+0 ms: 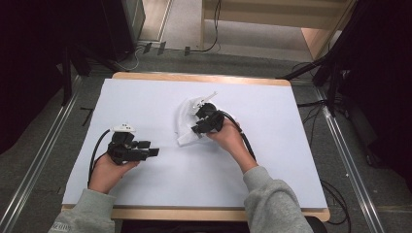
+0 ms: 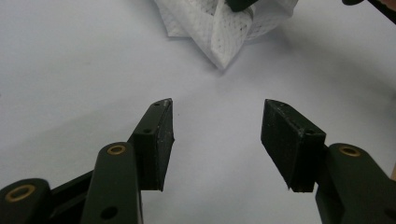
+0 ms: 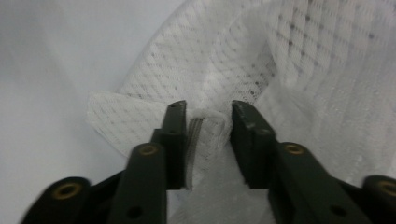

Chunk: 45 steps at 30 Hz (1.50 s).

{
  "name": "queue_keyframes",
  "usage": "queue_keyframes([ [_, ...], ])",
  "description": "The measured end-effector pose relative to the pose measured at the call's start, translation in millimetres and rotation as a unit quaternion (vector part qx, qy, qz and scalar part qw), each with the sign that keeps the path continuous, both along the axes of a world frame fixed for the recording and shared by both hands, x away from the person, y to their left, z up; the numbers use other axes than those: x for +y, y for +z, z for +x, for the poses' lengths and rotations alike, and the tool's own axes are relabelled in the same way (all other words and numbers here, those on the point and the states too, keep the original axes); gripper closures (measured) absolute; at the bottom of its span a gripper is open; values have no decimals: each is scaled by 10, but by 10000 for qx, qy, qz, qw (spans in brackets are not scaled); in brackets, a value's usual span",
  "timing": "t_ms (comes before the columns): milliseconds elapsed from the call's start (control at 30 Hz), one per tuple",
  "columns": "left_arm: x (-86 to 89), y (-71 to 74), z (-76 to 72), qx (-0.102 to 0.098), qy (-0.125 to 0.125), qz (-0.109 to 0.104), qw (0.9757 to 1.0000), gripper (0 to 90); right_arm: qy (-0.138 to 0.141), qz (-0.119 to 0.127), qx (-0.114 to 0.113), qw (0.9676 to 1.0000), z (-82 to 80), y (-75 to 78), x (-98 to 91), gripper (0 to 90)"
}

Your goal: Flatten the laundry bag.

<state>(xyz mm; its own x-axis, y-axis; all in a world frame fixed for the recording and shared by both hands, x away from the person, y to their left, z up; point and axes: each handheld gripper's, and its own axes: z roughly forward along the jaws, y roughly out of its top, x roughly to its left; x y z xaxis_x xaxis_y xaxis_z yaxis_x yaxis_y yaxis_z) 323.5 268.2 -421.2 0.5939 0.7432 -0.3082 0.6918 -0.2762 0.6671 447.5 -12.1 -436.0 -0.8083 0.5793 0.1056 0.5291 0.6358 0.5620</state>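
Observation:
A crumpled white mesh cloth [image 1: 186, 115] lies on the white table cover [image 1: 272, 160], a little past the middle. My right gripper [image 1: 196, 129] is down on the cloth's near edge. In the right gripper view its jaws [image 3: 208, 109] stand narrow with a raised fold of the cloth [image 3: 210, 60] between them. The fold touches one pad, and a thin gap shows at the other. My left gripper [image 1: 151, 148] rests low at the front left, pointing right toward the cloth [image 2: 224, 32]. Its jaws [image 2: 217, 116] are wide apart with only bare table between them.
The table has a wooden rim [image 1: 199, 76] and a cover spread over nearly all of it. Black cables [image 1: 245, 141] trail from both grippers toward the person. Dark stands and floor rails flank the table on both sides.

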Motion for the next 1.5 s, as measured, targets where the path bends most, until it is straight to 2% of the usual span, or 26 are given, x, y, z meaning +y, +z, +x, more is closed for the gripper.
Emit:
queue_keyframes([
  [100, -11, -6, 10, 10, 3, 6, 10000, 452, 89, -144, 41, 9998, -35, -38, 8, 863],
  [167, -17, -8, 16, 21, -17, 8, 10000, 454, 109, -73, 39, 9999, -60, -18, -7, 879],
  [233, -27, -12, 22, 19, -21, 8, 10000, 456, 109, 87, 75, 9999, -96, 42, -36, 882],
  [333, -37, -17, 35, 31, -54, 15, 10000, 457, 108, 346, -51, 9993, -173, 151, -88, 882],
  [433, -54, -16, 46, 28, -63, 26, 10000, 462, 81, 715, -191, 9972, -313, 301, -187, 882],
  [467, -62, -15, 49, 28, -67, 22, 10000, 462, 81, 715, -191, 9972, -313, 301, -187, 882],
  [600, -96, -19, 70, 8, -98, 15, 10000, 480, 152, 876, -317, 9955, -486, 370, -324, 879],
  [800, -167, -62, 156, 73, -157, -30, 9998, 511, 85, 985, -312, 9946, -721, 265, -567, 873],
  [900, -201, -65, 188, 68, -168, -38, 9998, 513, 23, 898, -192, 9958, -807, 138, -699, 866],
  [1067, -223, -62, 215, 67, -240, 12, 9997, 512, -71, 741, -42, 9972, -831, 22, -805, 829],
  [1100, -225, -61, 218, 59, -242, 7, 9997, 512, -97, 748, -20, 9971, -835, 25, -811, 809],
  [1133, -227, -59, 222, 58, -244, 2, 9997, 511, -103, 811, -130, 9966, -851, 84, -806, 785],
  [1167, -230, -57, 224, 58, -236, -6, 9997, 511, -103, 811, -130, 9966, -851, 84, -806, 785],
  [1267, -234, -54, 227, 45, -236, -17, 9997, 510, -73, 894, -390, 9952, -866, 276, -714, 739],
  [1400, -219, -43, 228, 25, -235, -30, 9997, 510, -74, 953, -438, 9945, -828, 364, -599, 696],
  [1433, -217, -42, 227, 25, -227, -37, 9997, 510, -78, 1008, -420, 9940, -786, 381, -511, 639],
  [1500, -210, -41, 226, 28, -227, -12, 9997, 510, -31, 940, -392, 9948, -734, 349, -407, 600],
])
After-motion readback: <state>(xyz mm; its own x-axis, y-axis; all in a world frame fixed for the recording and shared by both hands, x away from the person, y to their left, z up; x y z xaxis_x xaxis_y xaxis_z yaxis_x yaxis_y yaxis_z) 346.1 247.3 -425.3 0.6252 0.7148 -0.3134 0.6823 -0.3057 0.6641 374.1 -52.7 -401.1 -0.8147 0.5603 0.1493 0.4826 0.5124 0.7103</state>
